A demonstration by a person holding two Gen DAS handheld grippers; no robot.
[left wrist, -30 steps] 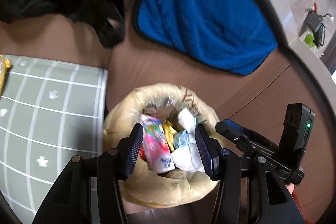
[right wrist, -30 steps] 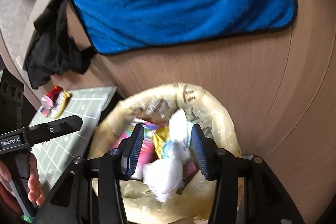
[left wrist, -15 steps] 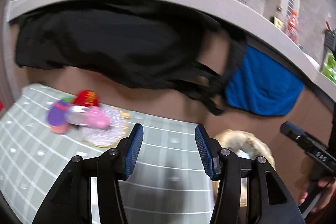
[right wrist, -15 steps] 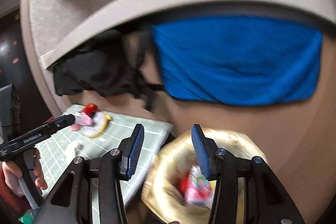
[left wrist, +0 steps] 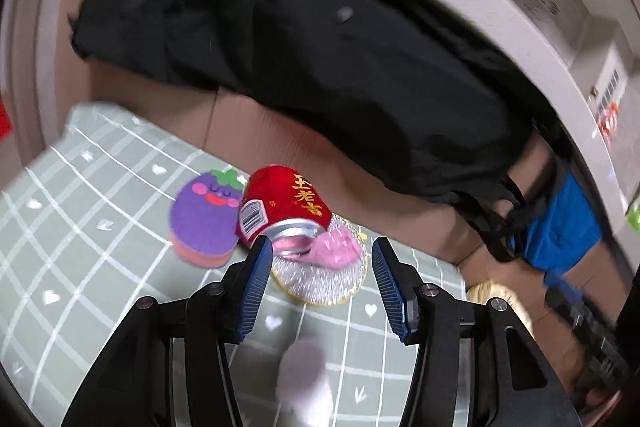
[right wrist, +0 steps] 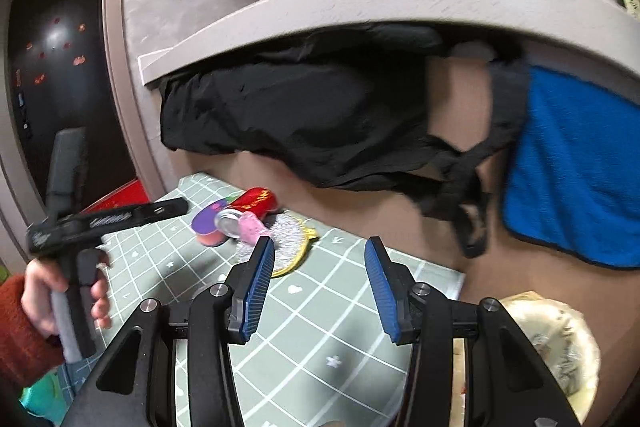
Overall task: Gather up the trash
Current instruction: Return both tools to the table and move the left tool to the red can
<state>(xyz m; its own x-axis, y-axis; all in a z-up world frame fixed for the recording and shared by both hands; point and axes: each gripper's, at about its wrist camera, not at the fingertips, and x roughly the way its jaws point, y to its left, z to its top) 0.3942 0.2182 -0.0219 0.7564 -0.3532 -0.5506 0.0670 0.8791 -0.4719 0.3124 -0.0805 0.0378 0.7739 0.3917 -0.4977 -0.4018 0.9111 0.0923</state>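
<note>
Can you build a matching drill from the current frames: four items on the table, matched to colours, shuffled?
Things:
1. crushed drink can with gold lettering
2. eggplant-shaped felt sponge
3. fluffy towel at the right
4. crumpled fabric bag with straps

Colours:
A. black
B. purple
C. red
D. blue

Pairs: 1-C, 2-B, 3-D, 4-A

A pale blurred object (left wrist: 304, 379) below the left gripper (left wrist: 318, 285) stays unidentifiable, and the bag (right wrist: 560, 339) beside the right gripper (right wrist: 320, 287) is half-hidden.
</note>
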